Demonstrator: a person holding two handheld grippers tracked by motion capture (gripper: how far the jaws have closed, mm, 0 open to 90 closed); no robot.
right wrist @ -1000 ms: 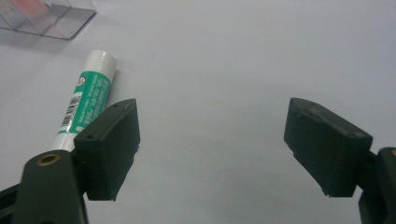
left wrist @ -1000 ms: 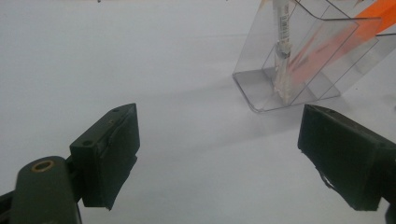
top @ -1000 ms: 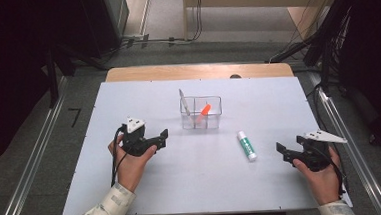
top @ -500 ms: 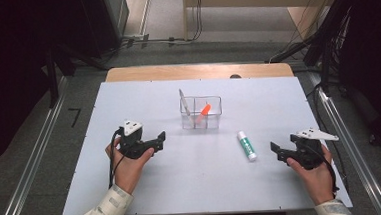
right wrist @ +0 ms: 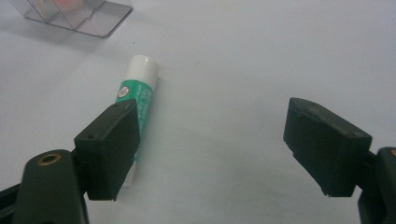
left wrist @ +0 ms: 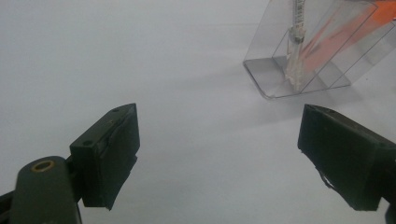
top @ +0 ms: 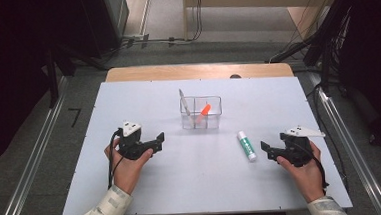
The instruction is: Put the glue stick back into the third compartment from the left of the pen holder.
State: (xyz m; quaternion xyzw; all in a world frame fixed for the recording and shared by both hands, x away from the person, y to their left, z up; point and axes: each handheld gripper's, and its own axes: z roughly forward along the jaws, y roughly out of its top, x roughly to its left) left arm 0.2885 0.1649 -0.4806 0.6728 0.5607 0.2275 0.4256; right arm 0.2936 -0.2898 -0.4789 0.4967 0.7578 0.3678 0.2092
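Early stage, judging by layout: left gripper (top: 156, 140) and right gripper (top: 267, 150) both jaws apart and empty, glue stick (top: 247, 145) lying untouched on white table (top: 278, 102) beside clear organizer (top: 201, 113) already holding orange marker (top: 204, 109).

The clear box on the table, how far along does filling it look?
The clear box already holds an orange pen and a pale stick. Nothing is in hand: both the left hand-held gripper and the right hand-held gripper are open. The green glue stick lies on the table, probably left to go.
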